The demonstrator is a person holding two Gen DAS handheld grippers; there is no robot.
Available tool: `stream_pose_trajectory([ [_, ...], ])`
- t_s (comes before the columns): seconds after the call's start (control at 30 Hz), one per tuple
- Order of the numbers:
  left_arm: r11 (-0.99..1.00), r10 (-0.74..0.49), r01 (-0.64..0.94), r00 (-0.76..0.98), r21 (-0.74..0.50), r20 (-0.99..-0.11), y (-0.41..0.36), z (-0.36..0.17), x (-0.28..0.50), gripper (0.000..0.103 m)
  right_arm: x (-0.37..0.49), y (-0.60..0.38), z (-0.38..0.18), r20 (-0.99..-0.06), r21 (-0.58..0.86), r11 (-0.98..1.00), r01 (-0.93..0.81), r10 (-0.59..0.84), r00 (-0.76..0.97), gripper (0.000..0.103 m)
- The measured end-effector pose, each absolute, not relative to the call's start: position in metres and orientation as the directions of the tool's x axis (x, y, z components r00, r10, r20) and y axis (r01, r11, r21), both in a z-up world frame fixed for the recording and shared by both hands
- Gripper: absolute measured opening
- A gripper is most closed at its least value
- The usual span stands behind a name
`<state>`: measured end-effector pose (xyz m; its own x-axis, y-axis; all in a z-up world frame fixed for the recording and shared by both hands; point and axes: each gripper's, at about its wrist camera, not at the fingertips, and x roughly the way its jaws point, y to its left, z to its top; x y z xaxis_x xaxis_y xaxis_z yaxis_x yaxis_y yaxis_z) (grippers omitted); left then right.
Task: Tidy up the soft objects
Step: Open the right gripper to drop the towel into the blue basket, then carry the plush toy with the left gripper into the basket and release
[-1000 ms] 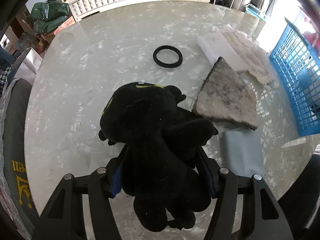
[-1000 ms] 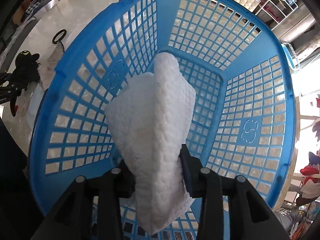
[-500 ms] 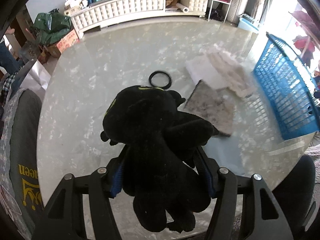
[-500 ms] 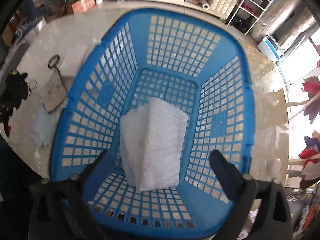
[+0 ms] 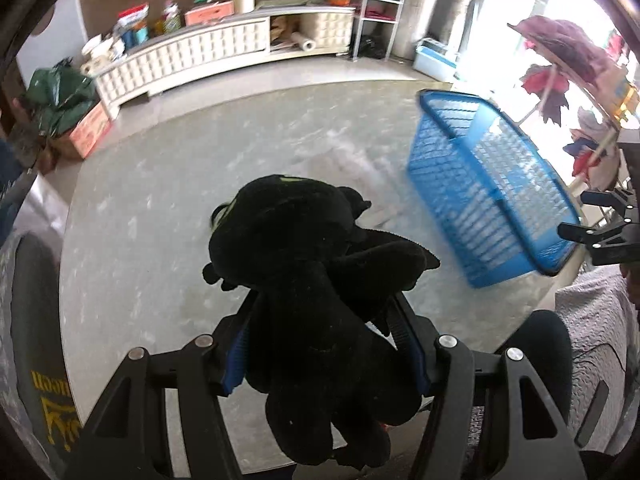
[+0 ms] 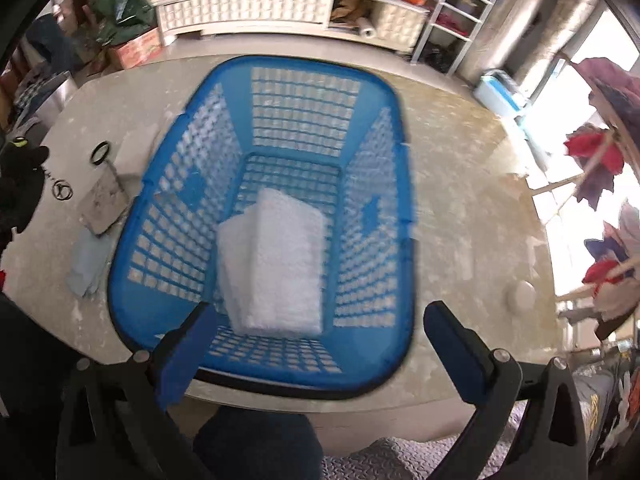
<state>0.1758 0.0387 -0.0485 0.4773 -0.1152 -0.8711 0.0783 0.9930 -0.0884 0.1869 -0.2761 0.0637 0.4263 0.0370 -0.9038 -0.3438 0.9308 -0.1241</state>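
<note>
Soft toy (image 5: 316,292), black and plush, hangs pinched in your left gripper (image 5: 326,344) above the pale marble table (image 5: 160,208), its body squeezed between the blue pads. Your right gripper (image 6: 320,344) stands spread wide and holds nothing, poised over the near rim of the blue basket (image 6: 372,376). A white cloth (image 6: 276,264) lies folded on the basket floor. Left of the basket on the table lie a grey rag (image 6: 104,204), a black ring (image 6: 100,153) and a pale blue cloth (image 6: 86,268).
</note>
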Motion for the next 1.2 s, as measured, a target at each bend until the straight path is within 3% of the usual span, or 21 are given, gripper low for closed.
stream_pose_trajectory([
  [0.67, 0.904, -0.276, 0.428, 0.541, -0.022, -0.795, -0.075, -0.011, 0.247, 0.061, 0.186, -0.306, 0.054, -0.900, -0.061, 0.953, -0.296, 0.076, 0.430, 0.103],
  [1.2, 0.748, -0.252, 0.658, 0.410, 0.092, -0.876, -0.172, -0.056, 0.287, 0.061, 0.206, -0.338, 0.035, -0.910, 0.019, 0.975, -0.221, 0.108, 0.401, 0.103],
])
